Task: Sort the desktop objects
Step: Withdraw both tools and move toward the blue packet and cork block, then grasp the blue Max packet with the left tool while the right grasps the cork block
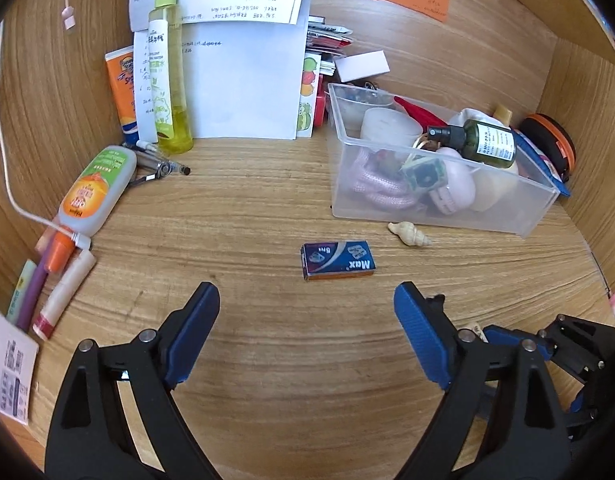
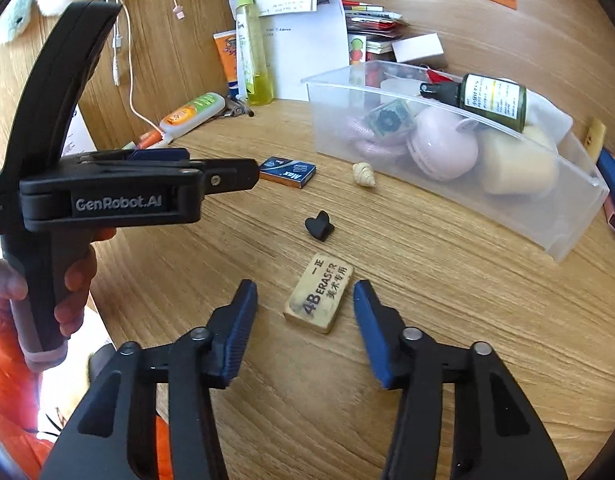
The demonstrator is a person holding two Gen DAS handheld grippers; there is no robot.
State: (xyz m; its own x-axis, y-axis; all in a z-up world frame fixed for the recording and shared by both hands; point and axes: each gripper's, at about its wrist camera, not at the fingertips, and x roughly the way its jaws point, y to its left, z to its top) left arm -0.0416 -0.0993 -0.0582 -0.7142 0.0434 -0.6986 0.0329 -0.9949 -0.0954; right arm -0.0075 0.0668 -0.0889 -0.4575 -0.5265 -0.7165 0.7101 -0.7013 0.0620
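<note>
A blue Max staples box [image 1: 338, 259] lies on the wooden desk just ahead of my open, empty left gripper [image 1: 306, 300]; it also shows in the right wrist view [image 2: 288, 171]. A beige eraser [image 2: 319, 298] lies between the fingertips of my open right gripper [image 2: 305, 294], not gripped. A small black heart-shaped piece [image 2: 319, 225] and a seashell [image 2: 364, 174] lie beyond it. The clear plastic bin [image 2: 507, 196] holds several items, with a green bottle [image 2: 492, 101] on top. The left gripper body [image 2: 139, 188] shows from the side in the right wrist view.
Papers [image 1: 243, 80], a yellow spray bottle [image 1: 168, 68], an orange tube [image 1: 121, 88], a lotion bottle [image 1: 95, 190] and pens [image 1: 55, 280] line the back and left. The bin [image 1: 427, 208] and shell [image 1: 410, 233] sit to the right. The right gripper [image 1: 555, 352] is at the lower right.
</note>
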